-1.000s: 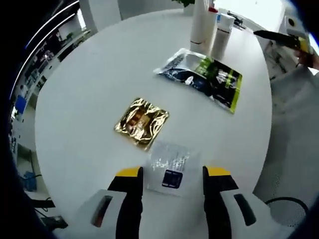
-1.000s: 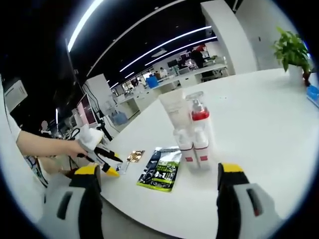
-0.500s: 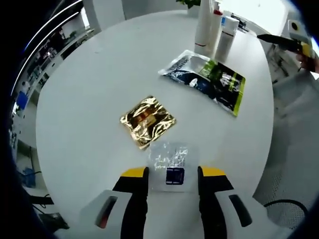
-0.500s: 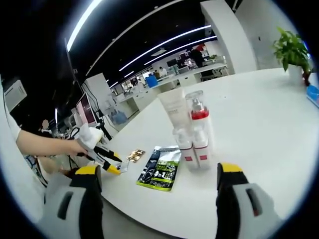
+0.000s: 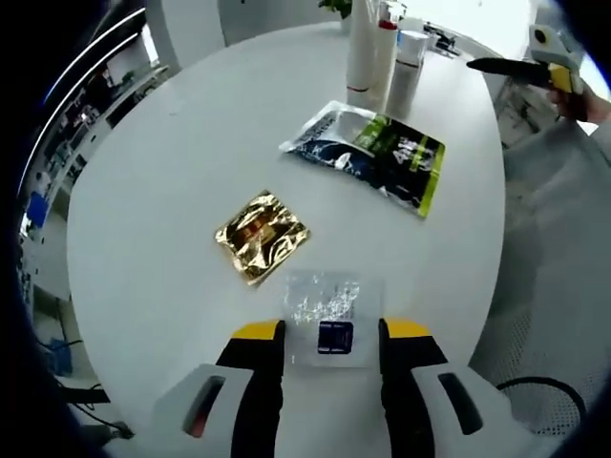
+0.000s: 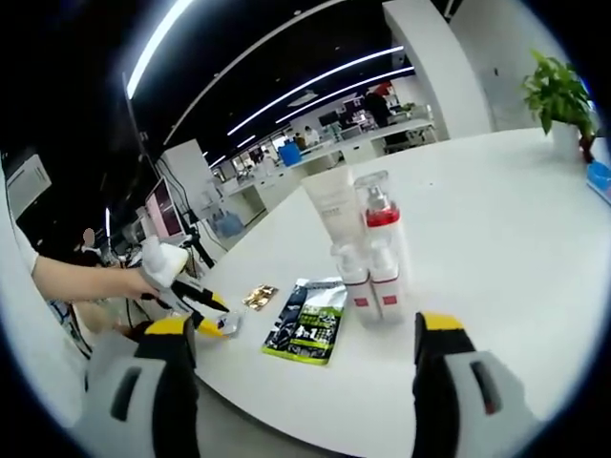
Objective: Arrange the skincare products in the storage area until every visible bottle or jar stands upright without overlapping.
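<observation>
My left gripper [image 5: 331,332] is shut on a clear sachet [image 5: 329,310] with a dark blue label, held by its edges just over the white round table [image 5: 172,162]. A gold foil packet [image 5: 260,237] lies beyond it, then a silver-and-dark pouch [image 5: 329,134] overlapping a green-and-black pouch [image 5: 406,157]. Upright at the far end stand a white tube [image 5: 363,48], a red-collared pump bottle [image 5: 385,33] and a small bottle [image 5: 404,67]. My right gripper [image 6: 305,329] hangs open off the table's edge, facing the tube [image 6: 334,215], pump bottle [image 6: 380,224], two small red-labelled bottles [image 6: 370,286] and green pouch [image 6: 307,332].
In the right gripper view a person's hand [image 6: 95,281] holds the left gripper [image 6: 205,310] at the table's left rim, near the gold packet [image 6: 258,298]. A potted plant [image 6: 558,95] stands at the far right. The right gripper's dark jaw [image 5: 516,67] shows past the table.
The left jaws closed in on the clear sachet and now hold it. The left camera has pulled back, so the gold packet and pouches look smaller. The right gripper has hardly moved.
</observation>
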The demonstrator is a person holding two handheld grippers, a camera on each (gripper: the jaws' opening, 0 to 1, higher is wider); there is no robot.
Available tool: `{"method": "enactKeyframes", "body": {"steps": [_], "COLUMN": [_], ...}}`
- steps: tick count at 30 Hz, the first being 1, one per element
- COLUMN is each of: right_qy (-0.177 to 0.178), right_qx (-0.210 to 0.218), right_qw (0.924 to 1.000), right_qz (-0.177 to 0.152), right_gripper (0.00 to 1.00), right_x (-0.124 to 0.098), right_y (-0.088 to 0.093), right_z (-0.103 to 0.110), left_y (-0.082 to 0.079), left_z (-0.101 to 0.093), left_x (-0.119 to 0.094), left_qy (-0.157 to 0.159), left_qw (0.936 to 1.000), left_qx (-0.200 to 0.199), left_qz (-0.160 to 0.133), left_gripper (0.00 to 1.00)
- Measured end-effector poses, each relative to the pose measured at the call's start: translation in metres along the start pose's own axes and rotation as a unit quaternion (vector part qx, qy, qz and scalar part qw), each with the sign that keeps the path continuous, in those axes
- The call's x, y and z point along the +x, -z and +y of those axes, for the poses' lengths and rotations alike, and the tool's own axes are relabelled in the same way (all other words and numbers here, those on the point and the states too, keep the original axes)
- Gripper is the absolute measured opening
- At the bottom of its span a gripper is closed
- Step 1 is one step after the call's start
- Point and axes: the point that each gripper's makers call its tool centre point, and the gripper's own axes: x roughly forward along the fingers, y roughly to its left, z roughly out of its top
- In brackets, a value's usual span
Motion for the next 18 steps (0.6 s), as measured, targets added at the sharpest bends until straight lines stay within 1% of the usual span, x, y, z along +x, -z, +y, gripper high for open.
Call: {"method": "enactKeyframes", "body": {"steps": [4, 10, 14, 18], "right_qy": [-0.001, 0.001, 0.002, 0.004], "right_qx": [0.000, -0.001, 0.000, -0.002], "right_qw": [1.0000, 1.0000, 1.0000, 1.0000], "right_qz": [0.001, 0.000, -0.003, -0.005], "right_gripper": [0.95, 0.94, 0.94, 0.94], "right_x": [0.000, -0.001, -0.001, -0.001], "right_y": [0.000, 0.000, -0.001, -0.002], "right_z": [0.000, 0.000, 0.000, 0.001], "left_y": [-0.006, -0.021, -0.031, -0.038], "left_z": [-0.001, -0.001, -0.001, -0.002], "left_x": [-0.005, -0.010, -0.014, -0.014], "left_qy": [0.004, 0.013, 0.020, 0.034], "left_qw": [0.9998, 0.9987, 0.9966, 0.9945], "left_qx": [0.017, 0.050, 0.080, 0.099], "left_qz": [-0.002, -0.005, -0.003, -0.003], "left_gripper": [0.36, 0.36, 0.36, 0.36]}}
